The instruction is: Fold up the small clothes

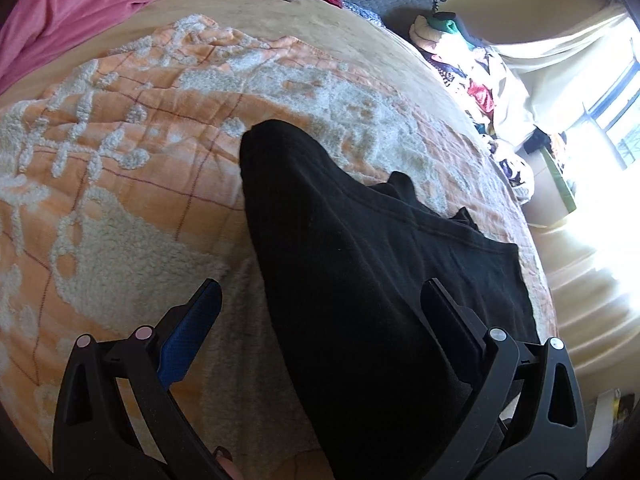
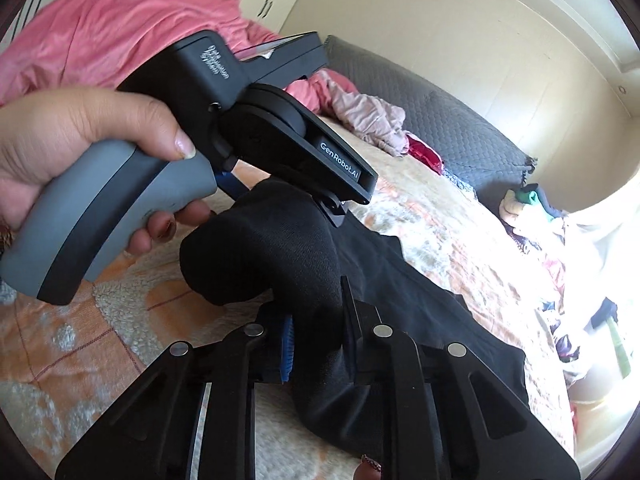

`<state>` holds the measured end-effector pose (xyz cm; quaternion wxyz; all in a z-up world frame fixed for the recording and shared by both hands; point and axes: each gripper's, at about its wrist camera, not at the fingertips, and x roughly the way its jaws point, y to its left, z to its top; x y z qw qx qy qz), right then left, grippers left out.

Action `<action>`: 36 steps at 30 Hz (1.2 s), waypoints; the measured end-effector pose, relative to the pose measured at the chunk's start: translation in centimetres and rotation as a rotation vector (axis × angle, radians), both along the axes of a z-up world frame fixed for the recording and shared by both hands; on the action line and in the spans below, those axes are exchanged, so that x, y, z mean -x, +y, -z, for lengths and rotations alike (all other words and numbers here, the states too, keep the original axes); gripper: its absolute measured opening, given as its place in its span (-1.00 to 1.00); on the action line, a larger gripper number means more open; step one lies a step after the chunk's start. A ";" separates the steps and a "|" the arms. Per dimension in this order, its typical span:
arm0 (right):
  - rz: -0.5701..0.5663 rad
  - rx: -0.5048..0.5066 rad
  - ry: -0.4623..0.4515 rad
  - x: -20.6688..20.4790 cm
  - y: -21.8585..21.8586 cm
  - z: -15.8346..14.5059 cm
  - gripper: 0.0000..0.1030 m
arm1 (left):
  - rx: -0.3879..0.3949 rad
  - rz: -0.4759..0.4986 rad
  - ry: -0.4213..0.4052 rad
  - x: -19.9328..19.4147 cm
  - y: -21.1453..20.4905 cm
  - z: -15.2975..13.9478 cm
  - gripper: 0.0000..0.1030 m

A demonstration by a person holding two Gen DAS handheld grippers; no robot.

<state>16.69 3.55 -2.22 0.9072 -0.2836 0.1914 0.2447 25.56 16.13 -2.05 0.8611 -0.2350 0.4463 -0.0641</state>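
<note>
Bed [image 1: 360,12], tan cover, takes up most of the room from where I stand. Spread over it: an orange-and-white tufted blanket [image 1: 132,128] with thin red grid lines, fleecy white patches raised off the orange ground.

Pink duvet [image 2: 120,28] bunched at the head end. Grey quilted headboard cushion [image 2: 452,128] runs along the far side of the bed. Against it a crumpled pale pink garment [image 2: 372,116], and a small red cloth [image 2: 426,158] touching that.

Heap of mixed clothes [image 1: 472,76] just off the bed's far edge, colours jumbled, near a bright window with a cream curtain [image 1: 560,40]. No basket or bin can be made out; whether the heap sits in anything, cannot tell.

Black garment [image 1: 360,248] lies on the blanket, part flat, part lifted into a rounded fold.

Left gripper [image 1: 320,300]: jaws spread wide, one blue pad and one black, hovering over the black garment with the cloth passing between them, not pinched. Person's left hand [image 2: 80,140] wraps its grey handle; "GenRobot.AI" printed on the body.

Right gripper [image 2: 316,344]: jaws pressed together on a bunched fold of the black garment, holding it up off the blanket.
</note>
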 end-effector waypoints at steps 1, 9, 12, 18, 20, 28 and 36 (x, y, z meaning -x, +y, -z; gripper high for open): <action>0.006 -0.015 -0.003 0.2 -0.4 -0.3 -0.66 | 0.022 0.017 -0.008 0.1 -0.4 -0.3 0.56; 0.079 -0.141 -0.040 1.1 -5.4 -2.4 -0.72 | 0.052 0.142 -0.084 0.3 -6.2 -4.2 -0.35; 0.113 -0.182 -0.041 1.2 -7.5 -3.2 -0.74 | 0.032 0.174 -0.098 -0.1 -8.6 -5.5 -0.39; 0.180 -0.242 -0.030 1.4 -11.3 -3.8 -0.82 | -0.024 0.220 -0.091 -1.5 -13.2 -6.8 -0.42; 0.200 -0.280 -0.004 1.4 -12.8 -3.9 -0.82 | -0.041 0.236 -0.083 -2.0 -14.8 -7.0 -0.43; 0.296 -0.439 0.132 0.5 -17.5 -3.7 -0.83 | -0.116 0.287 -0.037 -3.8 -20.4 -6.5 -0.44; 0.405 -0.577 0.310 -0.7 -20.5 -2.4 -0.83 | -0.198 0.334 0.034 -5.6 -24.8 -4.1 -0.44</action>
